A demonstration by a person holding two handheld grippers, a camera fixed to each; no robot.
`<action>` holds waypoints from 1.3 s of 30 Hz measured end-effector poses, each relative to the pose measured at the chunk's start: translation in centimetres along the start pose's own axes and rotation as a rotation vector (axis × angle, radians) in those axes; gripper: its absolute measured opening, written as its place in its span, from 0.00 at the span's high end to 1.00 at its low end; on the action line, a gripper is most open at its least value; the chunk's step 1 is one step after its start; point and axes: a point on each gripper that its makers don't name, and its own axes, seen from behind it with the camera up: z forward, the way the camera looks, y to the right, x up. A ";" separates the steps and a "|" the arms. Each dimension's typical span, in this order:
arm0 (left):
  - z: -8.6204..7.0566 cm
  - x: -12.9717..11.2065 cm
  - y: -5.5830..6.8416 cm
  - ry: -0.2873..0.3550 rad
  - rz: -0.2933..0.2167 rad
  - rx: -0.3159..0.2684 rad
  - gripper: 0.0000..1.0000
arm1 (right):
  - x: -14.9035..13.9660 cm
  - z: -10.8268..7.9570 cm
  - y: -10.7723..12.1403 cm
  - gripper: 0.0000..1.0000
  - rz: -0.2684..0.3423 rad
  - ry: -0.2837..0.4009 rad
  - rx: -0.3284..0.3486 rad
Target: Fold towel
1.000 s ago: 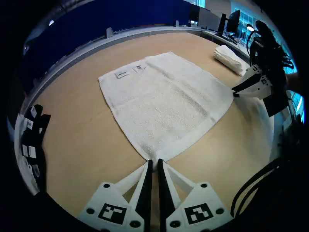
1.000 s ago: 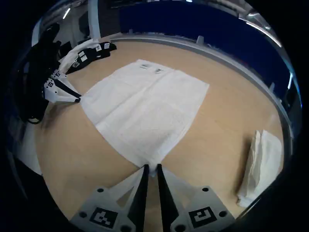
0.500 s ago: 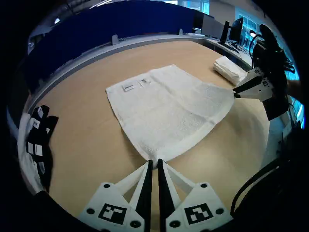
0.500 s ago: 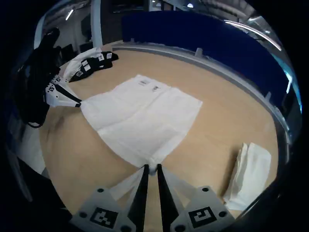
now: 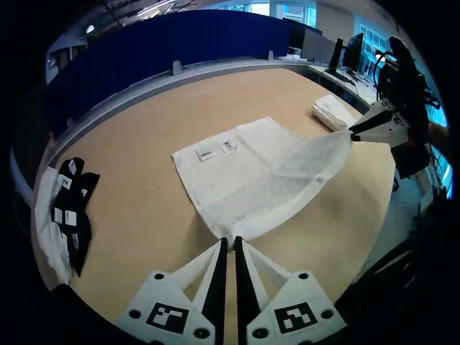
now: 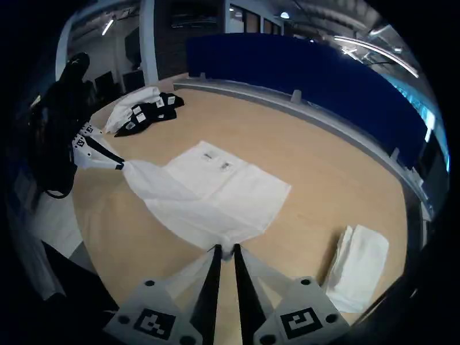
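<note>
A white towel [image 5: 253, 172] lies on the wooden table [image 5: 132, 190], its near edge lifted off the surface and hanging between the two grippers. My left gripper [image 5: 230, 244] is shut on one near corner of the towel. My right gripper [image 6: 226, 252] is shut on the other near corner. In the left gripper view the right gripper [image 5: 352, 133] shows at the far right with the towel corner in it. In the right gripper view the towel [image 6: 213, 190] has two small labels at its far edge, and the left gripper [image 6: 119, 167] holds its corner at the left.
A folded white towel [image 6: 359, 267] lies at the table's right side, also seen as the folded towel [image 5: 333, 109] in the left gripper view. A pile of black and white cloths [image 5: 63, 213] sits at the left. A blue partition [image 6: 310, 63] runs behind the table.
Both grippers have risen with the towel's near corners. The near edge has come off the table and moved toward the far edge, so less towel lies flat.
</note>
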 end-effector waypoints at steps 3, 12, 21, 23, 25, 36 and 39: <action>-0.9 0.0 0.7 0.000 0.005 -0.005 0.90 | 0.2 -0.6 -0.1 0.84 0.001 0.000 -0.003; -1.3 0.2 1.0 0.002 -0.010 -0.002 0.90 | 0.0 -0.9 -0.2 0.83 -0.008 -0.008 0.005; -0.9 1.5 0.3 0.011 -0.019 0.003 0.91 | 1.0 -0.5 0.7 0.84 -0.019 -0.004 0.001; -0.5 1.8 0.1 0.012 -0.021 0.002 0.90 | 1.4 -0.2 1.1 0.84 -0.020 -0.005 -0.002; 0.0 2.3 -0.3 0.014 -0.023 0.003 0.90 | 1.7 0.2 1.6 0.83 -0.021 -0.005 -0.005; 3.6 5.7 -3.1 0.028 0.012 0.023 0.90 | 3.7 3.8 4.8 0.84 -0.011 -0.003 -0.023; 4.7 6.5 -3.8 0.029 0.027 0.024 0.91 | 4.1 5.0 5.8 0.84 0.000 -0.007 -0.029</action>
